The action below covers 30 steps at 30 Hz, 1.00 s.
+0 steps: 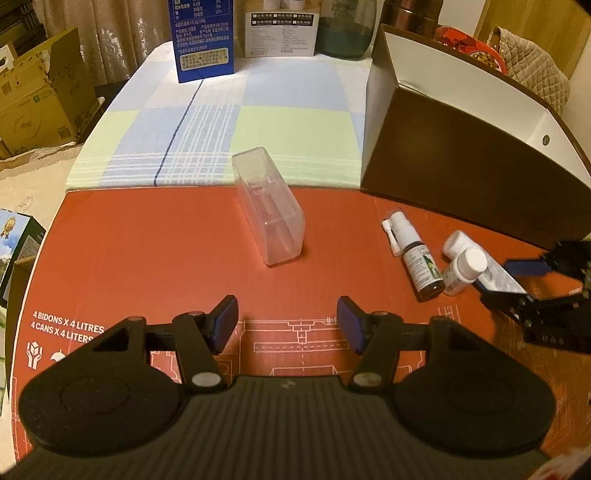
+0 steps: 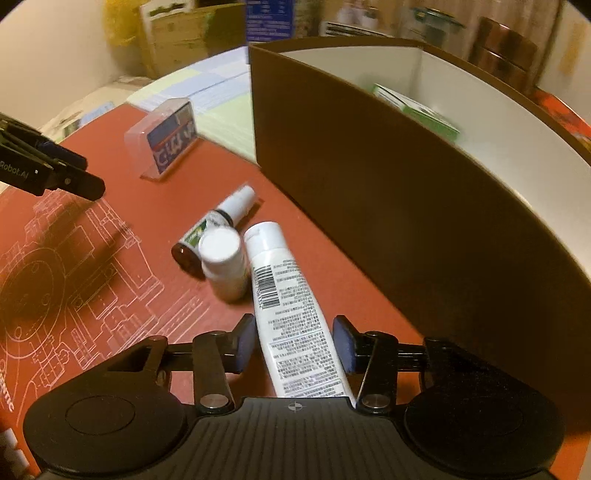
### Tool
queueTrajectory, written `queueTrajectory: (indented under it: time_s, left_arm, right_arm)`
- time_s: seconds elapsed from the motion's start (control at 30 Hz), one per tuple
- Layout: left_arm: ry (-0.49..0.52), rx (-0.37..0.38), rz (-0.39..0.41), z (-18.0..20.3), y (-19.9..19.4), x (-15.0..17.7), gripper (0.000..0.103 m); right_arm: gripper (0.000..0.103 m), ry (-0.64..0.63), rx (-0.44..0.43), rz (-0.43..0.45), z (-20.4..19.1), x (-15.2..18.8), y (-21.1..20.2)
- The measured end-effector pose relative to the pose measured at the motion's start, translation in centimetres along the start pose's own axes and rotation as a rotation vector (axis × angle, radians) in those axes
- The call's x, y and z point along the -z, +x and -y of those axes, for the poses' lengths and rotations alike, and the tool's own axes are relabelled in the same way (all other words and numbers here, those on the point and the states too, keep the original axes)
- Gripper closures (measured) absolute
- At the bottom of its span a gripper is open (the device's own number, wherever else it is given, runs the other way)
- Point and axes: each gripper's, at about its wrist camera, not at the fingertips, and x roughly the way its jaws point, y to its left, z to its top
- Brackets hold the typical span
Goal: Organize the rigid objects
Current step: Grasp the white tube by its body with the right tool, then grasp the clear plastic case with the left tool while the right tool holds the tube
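A white tube (image 2: 291, 306) with a barcode lies between the fingers of my right gripper (image 2: 293, 345), whose jaws close around its body; its cap (image 1: 456, 242) shows in the left wrist view. Beside it stand a small white bottle (image 2: 223, 260) (image 1: 463, 269) and a lying dark spray bottle (image 2: 210, 229) (image 1: 417, 258). A clear plastic case (image 1: 269, 210) (image 2: 162, 140) stands on the red mat (image 1: 147, 240). My left gripper (image 1: 288, 323) is open and empty, short of the case. The brown box (image 1: 461, 162) (image 2: 369, 184) with white inside holds a green packet (image 2: 417, 107).
A blue carton (image 1: 203, 37), a white printed box (image 1: 280, 33) and a dark jar (image 1: 347, 29) stand at the far edge of the checked cloth (image 1: 258, 125). Cardboard boxes (image 1: 40, 99) sit left of the table. The right gripper (image 1: 546, 291) shows at the right.
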Motion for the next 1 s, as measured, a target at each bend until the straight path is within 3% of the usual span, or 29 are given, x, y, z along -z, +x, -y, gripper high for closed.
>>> queueTrajectory:
  time_s: [0.1,0.2,0.53,0.6,0.73,1.0]
  left_arm:
    - [0.008,0.006,-0.007,0.1,0.1,0.2,0.047]
    - [0.020,0.012,-0.011,0.1,0.2,0.3,0.047]
    - [0.039,0.031,0.010,0.4,-0.1,0.1,0.047]
    - [0.037,0.031,0.019,0.2,-0.2,0.0,0.047]
    - [0.026,0.018,0.042,-0.3,-0.2,-0.7,0.047]
    - [-0.016,-0.011,0.092,-0.7,0.9,-3.7,0.047]
  right_arm:
    - [0.061,0.096,0.069,-0.015,-1.0,1.2,-1.0]
    - [0.061,0.169,0.057,-0.027,-1.7,2.1,-1.9]
    - [0.060,0.180,0.047,0.005,-1.8,1.0,-0.9]
    - [0.066,0.194,0.058,0.011,-2.0,0.9,-0.8]
    - [0.066,0.229,0.105,0.007,-2.2,1.0,-0.9]
    - [0.066,0.416,0.225,-0.019,0.4,2.3,-1.8]
